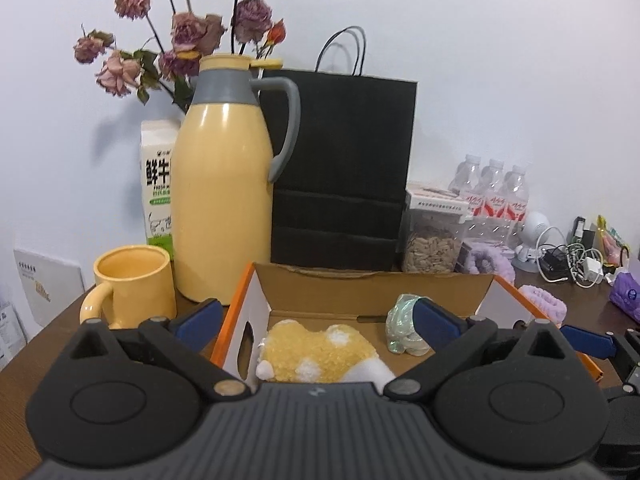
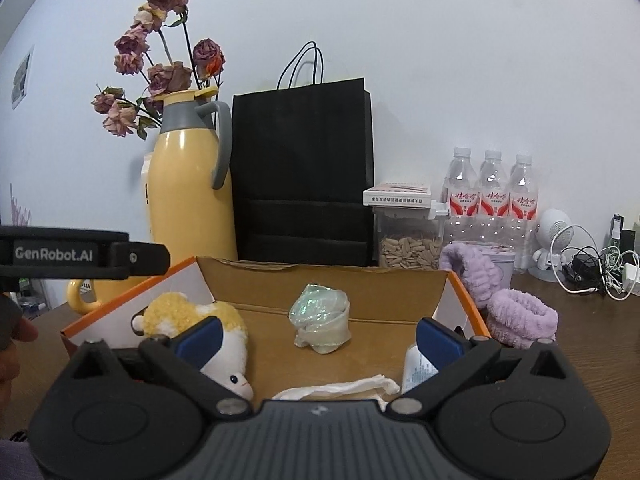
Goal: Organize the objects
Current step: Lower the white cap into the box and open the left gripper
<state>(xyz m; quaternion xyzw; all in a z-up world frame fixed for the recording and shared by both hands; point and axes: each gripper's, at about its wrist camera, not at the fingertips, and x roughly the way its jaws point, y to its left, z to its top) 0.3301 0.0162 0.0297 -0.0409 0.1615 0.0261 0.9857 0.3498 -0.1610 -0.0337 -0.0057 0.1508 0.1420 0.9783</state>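
Note:
An open cardboard box point(image 1: 360, 280) with orange edges sits in front of both grippers. Inside it lie a yellow-and-white plush toy point(image 1: 320, 354), an iridescent wrapped bundle point(image 1: 402, 332), a white cloth pouch point(image 2: 340, 390) and a white tube point(image 2: 416, 368). My left gripper point(image 1: 318, 322) is open above the plush, with nothing between its blue pads. My right gripper point(image 2: 319, 338) is open over the box point(image 2: 320, 284), in front of the bundle point(image 2: 322, 316). The plush point(image 2: 188, 312) lies by its left finger and the tube by its right. Neither touches a pad that I can see.
Behind the box stand a yellow thermos point(image 1: 224, 184), yellow mug point(image 1: 132, 284), milk carton point(image 1: 158, 184), black paper bag point(image 1: 344, 168), seed jar point(image 1: 432, 244) and water bottles point(image 2: 492, 196). Purple headbands point(image 2: 520, 320) and tangled cables point(image 2: 600, 268) lie on the right.

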